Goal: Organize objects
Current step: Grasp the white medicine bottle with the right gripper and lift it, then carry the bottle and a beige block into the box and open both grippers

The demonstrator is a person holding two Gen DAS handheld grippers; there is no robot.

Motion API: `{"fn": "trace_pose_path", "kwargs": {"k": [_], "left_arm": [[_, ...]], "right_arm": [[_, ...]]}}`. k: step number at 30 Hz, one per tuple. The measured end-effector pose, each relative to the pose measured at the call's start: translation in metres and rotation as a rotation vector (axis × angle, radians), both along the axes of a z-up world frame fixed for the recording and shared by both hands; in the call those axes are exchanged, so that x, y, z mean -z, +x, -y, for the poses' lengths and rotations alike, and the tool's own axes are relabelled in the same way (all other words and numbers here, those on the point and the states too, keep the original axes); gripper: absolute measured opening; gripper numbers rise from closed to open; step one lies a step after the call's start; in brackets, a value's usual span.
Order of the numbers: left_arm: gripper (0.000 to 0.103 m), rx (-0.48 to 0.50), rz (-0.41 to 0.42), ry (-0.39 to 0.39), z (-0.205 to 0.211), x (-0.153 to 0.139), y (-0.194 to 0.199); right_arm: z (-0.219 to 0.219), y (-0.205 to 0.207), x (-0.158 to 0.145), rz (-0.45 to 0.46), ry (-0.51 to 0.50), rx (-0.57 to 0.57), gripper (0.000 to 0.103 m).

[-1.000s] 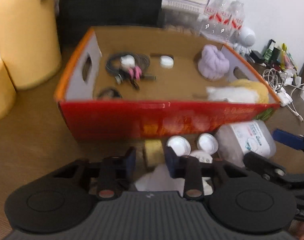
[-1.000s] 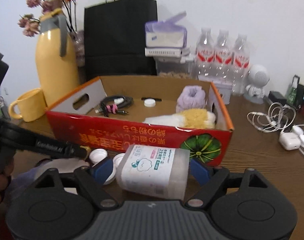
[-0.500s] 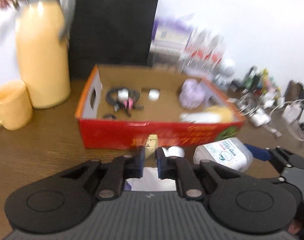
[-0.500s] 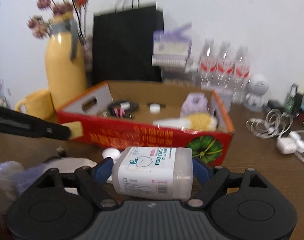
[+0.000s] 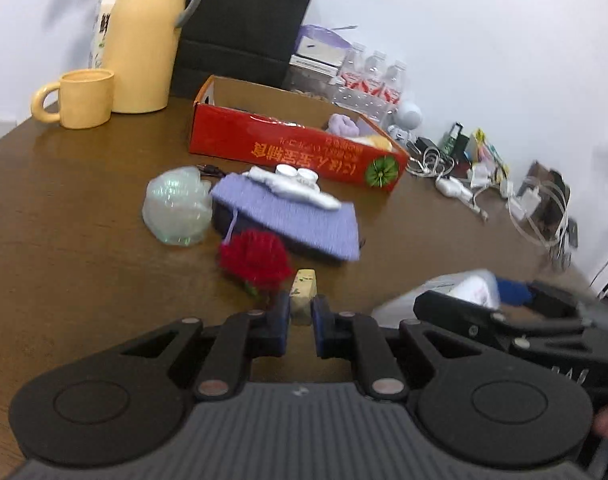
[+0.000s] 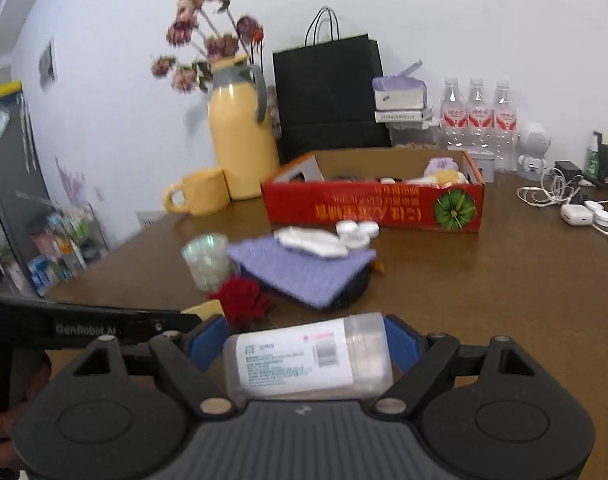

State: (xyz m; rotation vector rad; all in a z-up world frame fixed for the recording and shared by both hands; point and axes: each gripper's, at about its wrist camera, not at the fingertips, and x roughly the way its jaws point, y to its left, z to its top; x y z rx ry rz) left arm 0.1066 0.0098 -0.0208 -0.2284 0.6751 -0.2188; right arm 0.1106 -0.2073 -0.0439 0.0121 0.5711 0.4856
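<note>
My left gripper (image 5: 301,312) is shut on a small yellow block (image 5: 302,287), held above the brown table. My right gripper (image 6: 306,354) is shut on a clear plastic container with a white label (image 6: 304,356), lying sideways between its blue pads. The red cardboard box (image 5: 295,148) stands far ahead, holding a purple scrunchie (image 5: 344,125) and a yellow-white item. In the right wrist view the box (image 6: 376,208) sits mid-table. The left gripper's arm (image 6: 103,326) shows at the left of that view.
A purple cloth (image 5: 291,212) with white caps (image 5: 297,172), a red pompom (image 5: 253,260) and a clear green ball (image 5: 177,210) lie before the box. A yellow jug (image 5: 143,40), mug (image 5: 83,98), black bag (image 6: 328,96), bottles (image 6: 478,116) and cables (image 5: 464,184) line the back.
Both grippers have pulled back and up from the box, carrying the yellow block and the container. The box now looks much farther away, and the cloth, pompom and ball have come into view.
</note>
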Motion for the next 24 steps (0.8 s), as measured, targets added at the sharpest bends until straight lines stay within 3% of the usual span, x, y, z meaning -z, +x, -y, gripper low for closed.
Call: {"fn": "trace_pose_path", "kwargs": {"k": [4,7,9,11,12,14,16,20,24], "left_arm": [[0.014,-0.025,-0.050,0.037,0.001,0.028,-0.001],[0.017,-0.020,-0.012,0.003,-0.005,0.034,-0.006],[0.029,-0.032,0.014,0.027,-0.007,0.036,-0.007],[0.050,-0.034,0.041,0.069,-0.008,0.034,-0.012],[0.053,-0.023,0.050,0.092,-0.007,0.032,-0.016],[0.071,0.017,0.090,0.117,-0.004,0.027,-0.025],[0.079,0.054,0.129,0.130,-0.001,0.026,-0.031],[0.073,0.081,0.097,0.167,0.003,0.032,-0.024],[0.067,0.105,0.080,0.195,0.000,0.035,-0.012]], "right_arm": [[-0.009,-0.011,0.011,0.010,-0.074,0.038,0.083],[-0.009,-0.010,0.018,0.002,-0.059,0.064,0.083],[-0.013,-0.006,0.023,0.009,-0.085,0.085,0.083],[-0.019,-0.005,0.027,0.014,-0.131,0.106,0.083],[-0.020,-0.006,0.027,0.017,-0.140,0.112,0.083],[-0.018,-0.009,0.025,0.008,-0.121,0.116,0.083],[-0.014,-0.011,0.023,0.005,-0.101,0.128,0.085],[-0.012,-0.009,0.024,-0.004,-0.104,0.159,0.087],[-0.010,0.002,0.026,-0.056,-0.040,0.148,0.088]]}}
